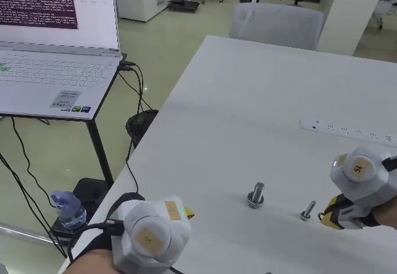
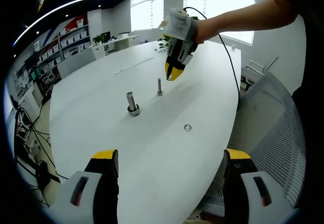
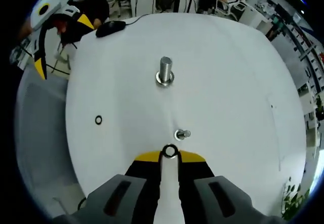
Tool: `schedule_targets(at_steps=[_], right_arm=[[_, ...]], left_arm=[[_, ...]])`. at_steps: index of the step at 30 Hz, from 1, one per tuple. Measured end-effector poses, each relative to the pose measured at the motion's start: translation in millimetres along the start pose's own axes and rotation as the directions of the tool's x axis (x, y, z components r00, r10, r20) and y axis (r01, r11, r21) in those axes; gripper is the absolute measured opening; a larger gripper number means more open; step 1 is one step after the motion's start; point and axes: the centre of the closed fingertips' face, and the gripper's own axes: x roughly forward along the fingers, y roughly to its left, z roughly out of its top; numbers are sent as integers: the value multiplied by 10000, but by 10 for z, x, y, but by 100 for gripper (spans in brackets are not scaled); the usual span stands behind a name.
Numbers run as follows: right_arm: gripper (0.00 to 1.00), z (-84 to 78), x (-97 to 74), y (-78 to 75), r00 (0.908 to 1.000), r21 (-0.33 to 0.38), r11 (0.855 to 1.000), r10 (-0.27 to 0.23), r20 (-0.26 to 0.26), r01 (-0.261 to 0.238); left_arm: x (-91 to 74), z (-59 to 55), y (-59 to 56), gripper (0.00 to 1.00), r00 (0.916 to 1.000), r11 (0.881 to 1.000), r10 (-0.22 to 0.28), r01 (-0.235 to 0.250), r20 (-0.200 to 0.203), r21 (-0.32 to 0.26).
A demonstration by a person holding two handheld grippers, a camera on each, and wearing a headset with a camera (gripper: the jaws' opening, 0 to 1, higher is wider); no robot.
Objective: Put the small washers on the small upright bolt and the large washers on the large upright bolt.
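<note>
So the small washer (image 3: 170, 152) is pinched in the tips of the right gripper (image 3: 170, 156), just short of the small bolt (image 3: 181, 134). The large bolt (image 3: 165, 72) stands further out on the white table (image 3: 228, 82). A loose washer (image 2: 187, 127) lies flat off to one side, and the left gripper (image 2: 170, 155) hangs at the table edge with its jaws spread wide.
</note>
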Motion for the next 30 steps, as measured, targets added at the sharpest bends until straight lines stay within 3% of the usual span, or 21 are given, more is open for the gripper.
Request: schedule_targets(at_steps=[7,12,30], right_arm=[[12,105,-17,-75,9998,75,9999,-151,99,150],[12,181,-20,-117,9997,62,9997,-221,111,221],[12,159,94,-147,9997,-38,10000,72,-250,-73]], left_arm=[[8,10,16,85,10000,10000,-8,8,64,-16],[15,-31,30,85,9999,9999,-4,2,-141,-105],[37,-35,55,84,9993,9999,-132,130,-358,-64]])
